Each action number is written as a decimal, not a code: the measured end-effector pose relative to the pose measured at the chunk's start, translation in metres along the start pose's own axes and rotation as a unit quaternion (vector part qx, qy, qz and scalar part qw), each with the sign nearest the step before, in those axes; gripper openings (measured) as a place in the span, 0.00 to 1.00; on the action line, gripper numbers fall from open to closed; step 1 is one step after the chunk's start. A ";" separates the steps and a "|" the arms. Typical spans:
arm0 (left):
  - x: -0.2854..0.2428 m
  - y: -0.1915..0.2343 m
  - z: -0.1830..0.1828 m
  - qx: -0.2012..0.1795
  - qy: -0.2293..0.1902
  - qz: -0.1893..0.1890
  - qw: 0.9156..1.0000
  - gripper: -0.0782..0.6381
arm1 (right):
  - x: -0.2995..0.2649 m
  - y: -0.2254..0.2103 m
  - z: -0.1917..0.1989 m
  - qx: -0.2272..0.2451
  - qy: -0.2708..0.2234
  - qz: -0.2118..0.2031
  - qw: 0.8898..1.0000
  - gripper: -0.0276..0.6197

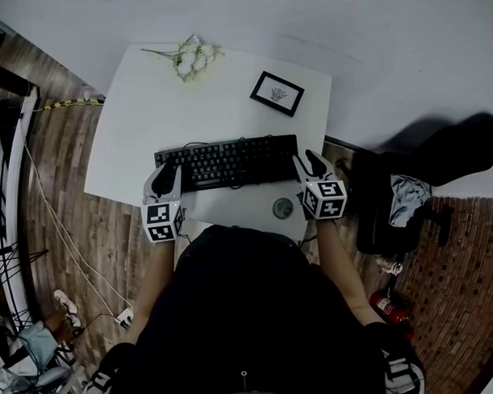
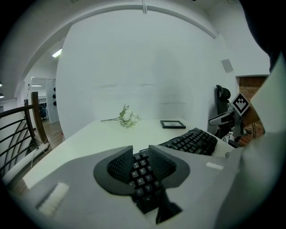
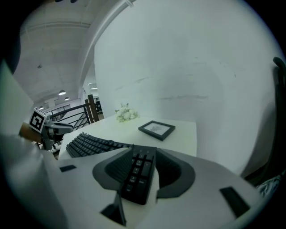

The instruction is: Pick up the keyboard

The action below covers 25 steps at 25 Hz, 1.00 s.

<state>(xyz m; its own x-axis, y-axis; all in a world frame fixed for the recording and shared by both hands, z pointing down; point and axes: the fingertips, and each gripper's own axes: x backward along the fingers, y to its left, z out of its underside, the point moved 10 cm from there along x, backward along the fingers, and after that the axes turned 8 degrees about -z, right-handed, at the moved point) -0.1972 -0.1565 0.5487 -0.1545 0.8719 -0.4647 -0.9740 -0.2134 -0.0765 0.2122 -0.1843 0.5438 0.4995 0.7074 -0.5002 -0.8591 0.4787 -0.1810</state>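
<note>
Left claw [image 1: 168,175] and right claw [image 1: 310,164] part open, gripping nothing; keyboard [image 1: 227,161] ends partly hidden between jaws.

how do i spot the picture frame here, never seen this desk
Find the white table. Past the black keyboard, near the table's far right corner, lies the picture frame. It is the only small, dark-bordered rectangle; its neighbour is a white flower sprig.
</note>
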 end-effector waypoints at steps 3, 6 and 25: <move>0.000 0.003 0.007 0.006 0.014 -0.006 1.000 0.27 | -0.004 -0.004 0.010 -0.015 0.020 -0.007 1.000 0.26; 0.001 0.007 0.012 0.010 0.022 -0.013 1.000 0.27 | -0.010 -0.007 0.016 -0.032 0.038 -0.020 0.999 0.30; 0.011 0.016 0.014 0.019 0.041 -0.041 0.998 0.27 | -0.050 -0.043 0.026 -0.194 0.189 -0.087 0.959 0.39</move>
<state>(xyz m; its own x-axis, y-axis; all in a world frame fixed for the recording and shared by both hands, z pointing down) -0.2171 -0.1443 0.5549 -0.0615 0.8468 -0.5284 -0.9886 -0.1244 -0.0844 0.2272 -0.2266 0.5987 0.6260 0.3610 -0.6913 -0.7798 0.2914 -0.5540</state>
